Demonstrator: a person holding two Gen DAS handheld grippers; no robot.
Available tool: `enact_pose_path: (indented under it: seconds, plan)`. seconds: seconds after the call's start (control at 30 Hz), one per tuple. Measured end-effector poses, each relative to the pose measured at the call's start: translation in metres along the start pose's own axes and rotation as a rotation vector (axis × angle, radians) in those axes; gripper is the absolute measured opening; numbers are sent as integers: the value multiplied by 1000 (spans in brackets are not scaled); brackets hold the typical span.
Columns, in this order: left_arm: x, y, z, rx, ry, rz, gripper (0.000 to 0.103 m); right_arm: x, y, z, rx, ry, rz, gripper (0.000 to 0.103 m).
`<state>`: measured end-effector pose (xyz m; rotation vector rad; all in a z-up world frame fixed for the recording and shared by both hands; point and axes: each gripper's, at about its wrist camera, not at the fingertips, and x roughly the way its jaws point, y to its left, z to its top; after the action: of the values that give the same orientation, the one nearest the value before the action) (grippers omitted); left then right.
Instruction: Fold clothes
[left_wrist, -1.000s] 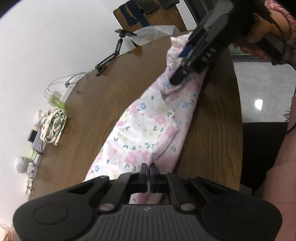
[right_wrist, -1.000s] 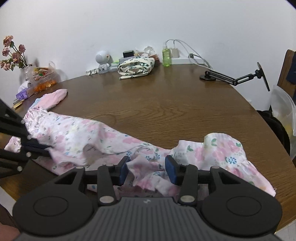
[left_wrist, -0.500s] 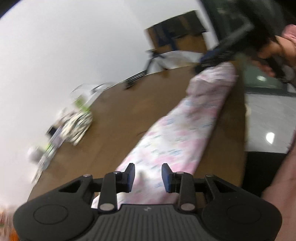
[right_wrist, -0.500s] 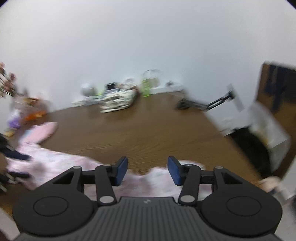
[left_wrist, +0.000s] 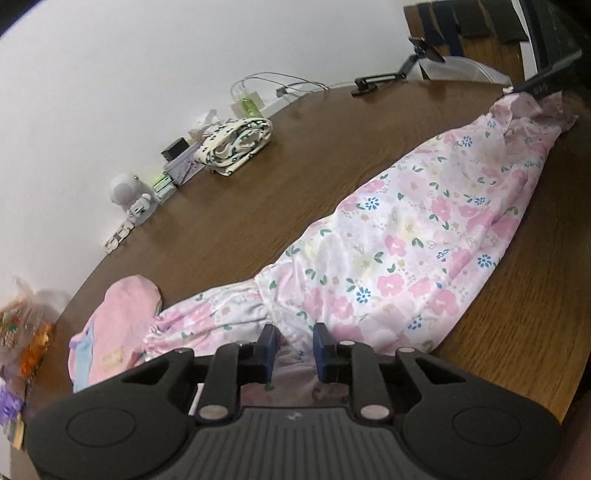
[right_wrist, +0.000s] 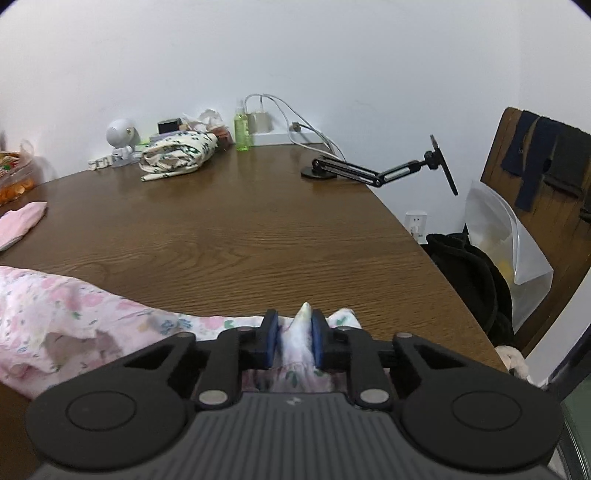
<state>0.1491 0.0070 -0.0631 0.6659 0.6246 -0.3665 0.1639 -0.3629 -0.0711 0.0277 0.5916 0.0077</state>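
Two grippers hold the same floral garment (left_wrist: 413, 236) at its opposite ends, and it lies stretched across the brown wooden table (left_wrist: 258, 192) from the lower centre of the left wrist view up to the upper right corner. In that view the left gripper (left_wrist: 294, 349) sits at the bottom centre, and its jaws have just been closing; the cloth's gathered end runs in between the blue pads (left_wrist: 267, 345), which stand narrowly apart with fabric bunched between them and appear to pinch it. At the far end, in the upper right of that view, the dark tip of the right gripper (left_wrist: 535, 86) meets the ruffled edge of the garment. In the right wrist view the right gripper (right_wrist: 294, 341) is at the bottom centre, and its jaws too have just been closing; a peak of pale fabric stands up between its blue pads (right_wrist: 271, 341), squeezed on both sides, while the rest of the garment trails off to the lower left of the frame along the table's near edge. A pink garment (left_wrist: 118, 332) lies just beside the floral one at the lower left of the left wrist view. A folded leaf-print cloth (right_wrist: 177, 155) rests well apart near the wall, beside a green bottle (right_wrist: 242, 129).
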Motion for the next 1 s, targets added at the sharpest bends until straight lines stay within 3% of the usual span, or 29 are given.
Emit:
enact_pose_path:
  seconds: [0.07, 0.23, 0.37, 0.47, 0.53, 0.7, 0.87, 1.0]
  plan:
    - [0, 0, -1, -12, -12, 1, 17, 1, 2, 1, -15, -3, -6, 19]
    - [-3, 3, 0, -5, -8, -8, 20, -28, 10, 14, 40, -61, 81, 21]
    - [-13, 11, 8, -1, -40, -3, 23, -51, 60, 33, -85, -101, 242, 24]
    - [-19, 22, 21, -19, -90, 13, 24, -40, 102, 41, -154, -67, 360, 24]
    - [-16, 29, 28, -33, -105, 17, 25, -25, 129, 40, -189, -27, 394, 23]
    - [10, 33, 15, -45, -14, -18, 26, -5, 156, 21, -235, 61, 378, 23]
    - [8, 42, -6, -142, -56, -82, 27, -12, 130, 2, -198, 79, 340, 23]
    - [-13, 44, -5, -134, -88, -43, 29, -27, 128, 6, -201, 77, 324, 23]
